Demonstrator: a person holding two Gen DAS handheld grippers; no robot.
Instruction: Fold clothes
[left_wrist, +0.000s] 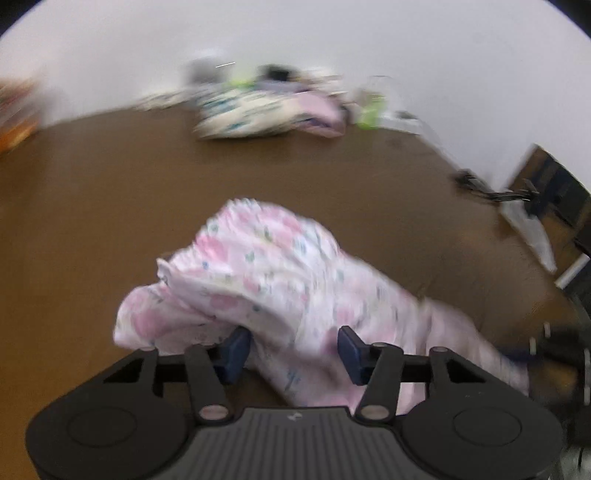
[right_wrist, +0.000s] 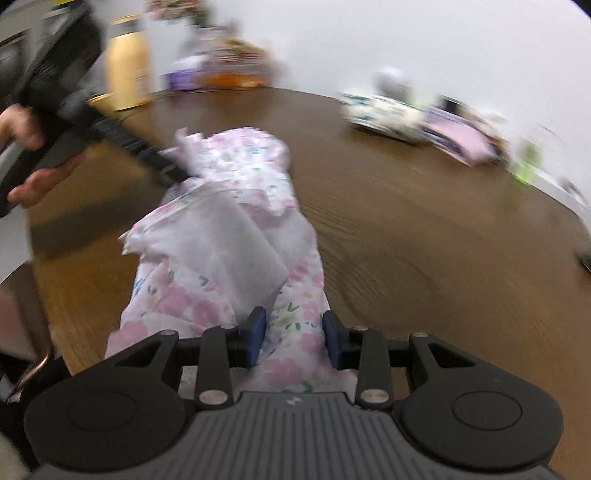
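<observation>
Left gripper (left_wrist: 293, 354) agape, right gripper (right_wrist: 293, 339) half-closed

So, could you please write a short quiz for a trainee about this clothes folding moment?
1. True or false: the floral garment lies on a brown table.
2. What runs between the right gripper fingers? A) a bottle B) the garment C) nothing
3. Fill in: behind the garment, near the wall, lies a pile of other ____.

Key: 1 true; 2 B; 3 clothes.
</observation>
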